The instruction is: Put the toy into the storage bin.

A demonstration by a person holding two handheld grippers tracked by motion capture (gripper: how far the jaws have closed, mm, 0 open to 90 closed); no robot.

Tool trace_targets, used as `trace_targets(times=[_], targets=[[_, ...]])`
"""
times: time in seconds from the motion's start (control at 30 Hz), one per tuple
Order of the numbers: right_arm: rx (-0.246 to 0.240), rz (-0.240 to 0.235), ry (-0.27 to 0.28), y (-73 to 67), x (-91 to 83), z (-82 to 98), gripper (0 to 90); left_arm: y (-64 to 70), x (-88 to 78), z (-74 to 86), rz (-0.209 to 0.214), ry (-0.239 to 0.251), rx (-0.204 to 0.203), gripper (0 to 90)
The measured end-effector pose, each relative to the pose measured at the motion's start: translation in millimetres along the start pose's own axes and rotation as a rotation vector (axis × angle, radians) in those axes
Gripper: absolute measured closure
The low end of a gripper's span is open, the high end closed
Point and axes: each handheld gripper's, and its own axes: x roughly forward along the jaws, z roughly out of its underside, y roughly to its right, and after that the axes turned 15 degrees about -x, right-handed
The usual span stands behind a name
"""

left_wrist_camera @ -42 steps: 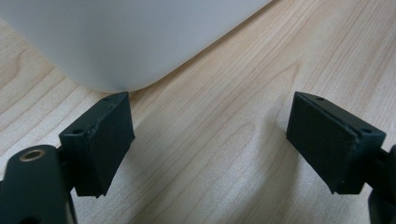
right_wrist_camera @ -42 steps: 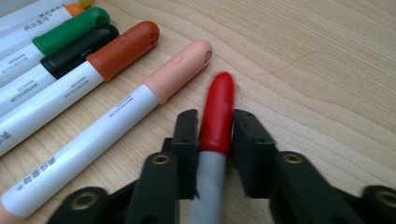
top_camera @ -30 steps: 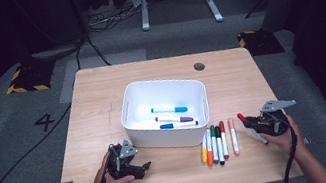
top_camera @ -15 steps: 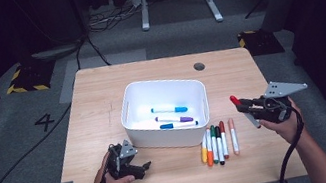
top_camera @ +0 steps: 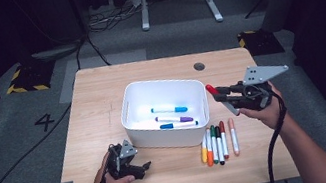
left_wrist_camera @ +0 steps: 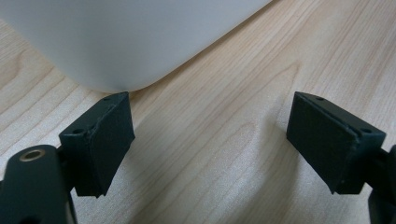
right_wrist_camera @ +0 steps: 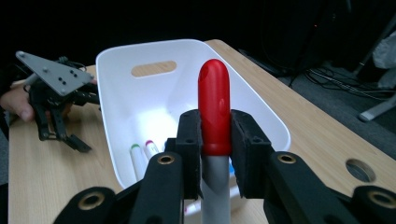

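A white bin stands mid-table with three markers lying in it. My right gripper hovers at the bin's right rim, shut on a grey marker with a red cap. In the right gripper view the red-capped marker stands upright between the jaws of my right gripper, with the bin behind it. My left gripper rests on the table in front of the bin's left corner. Its jaws stand open over bare wood in the left gripper view, where my left gripper faces the bin's wall.
Several markers lie in a row on the table, right of the bin's front corner. A round cable hole sits near the table's far edge. Cables and desk legs are on the floor beyond.
My right gripper has risen off the table and moved left toward the bin's right rim, carrying the red-capped marker. The left gripper has stayed where it was.
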Motion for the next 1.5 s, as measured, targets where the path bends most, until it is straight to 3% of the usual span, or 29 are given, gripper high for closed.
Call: trace_targets(times=[0.3,0.63,1.03,1.2,1.37,1.5], targets=[[-0.045,-0.063,-0.007,-1.7,34.3,-34.1,74.8,0.0,0.0,0.0,0.000,0.000,0.000,15.0],[-0.060,-0.131,-0.053,-4.9,78.3,-53.3,74.8,0.1,0.0,0.0,0.000,0.000,0.001,15.0],[-0.054,-0.224,-0.244,-17.7,134.5,-45.2,74.8,0.1,-0.1,0.0,0.000,0.000,0.001,15.0],[-0.078,-0.265,-0.324,-28.1,148.6,-40.6,74.8,0.0,0.0,0.0,0.000,0.000,0.001,15.0],[-0.103,-0.277,-0.378,-36.2,157.4,-39.2,74.7,0.0,0.0,0.0,0.000,0.000,0.001,15.0],[-0.139,-0.330,-0.416,-43.8,160.3,-41.7,74.6,0.0,0.0,0.0,0.000,0.000,0.001,15.0]])
